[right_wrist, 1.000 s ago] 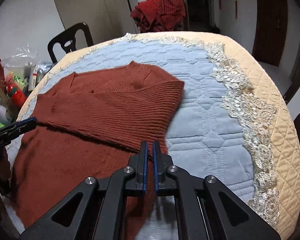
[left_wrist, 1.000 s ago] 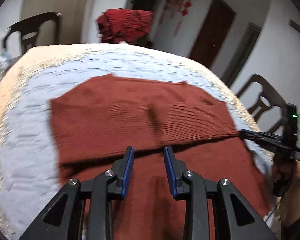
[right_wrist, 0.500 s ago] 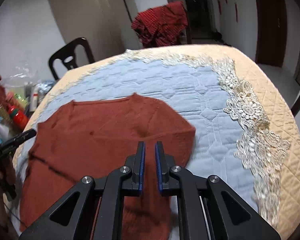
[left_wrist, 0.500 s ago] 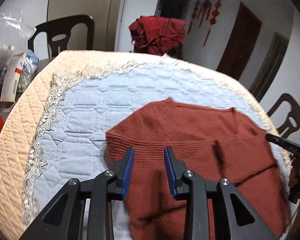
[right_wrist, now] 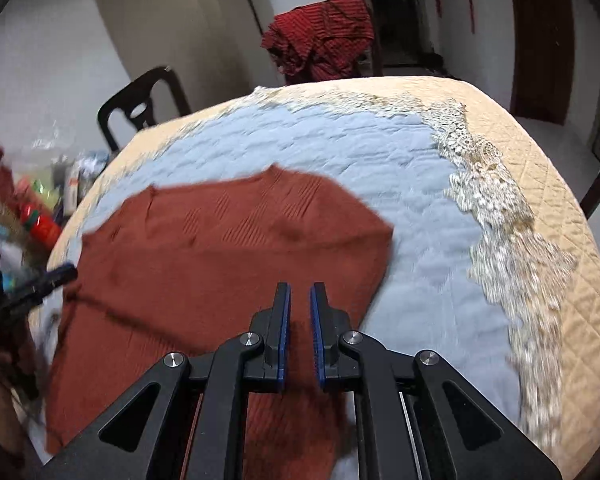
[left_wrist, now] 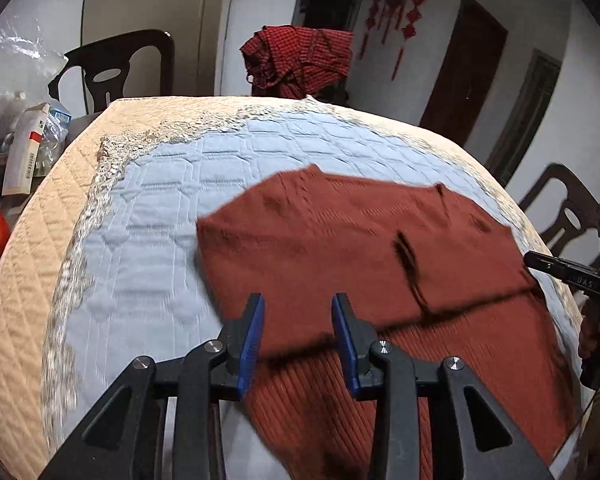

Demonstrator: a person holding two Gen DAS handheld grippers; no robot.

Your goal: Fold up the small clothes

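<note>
A rust-red knitted sweater [left_wrist: 360, 248] lies on the quilted blue table cover [left_wrist: 160, 216], its upper part folded down over the lower part. It also shows in the right wrist view [right_wrist: 228, 248]. My left gripper [left_wrist: 298, 312] is open and empty, above the fold's near left edge. My right gripper [right_wrist: 299, 300] is slightly open with a narrow gap, empty, above the sweater's right side. The right gripper's tip shows at the right in the left wrist view [left_wrist: 568, 272]. The left gripper's tip shows at the left in the right wrist view [right_wrist: 56, 276].
A red checked garment [left_wrist: 300, 60] hangs on a chair behind the table. Dark chairs [left_wrist: 116, 68] stand around it. Boxes, bottles and bags [left_wrist: 24, 148] sit on a surface to the left. A lace band [right_wrist: 500, 208] edges the blue cover.
The right gripper has let go of the sweater and opened a little. Both grippers drew back and up. The folded flap now lies flat on the lower part.
</note>
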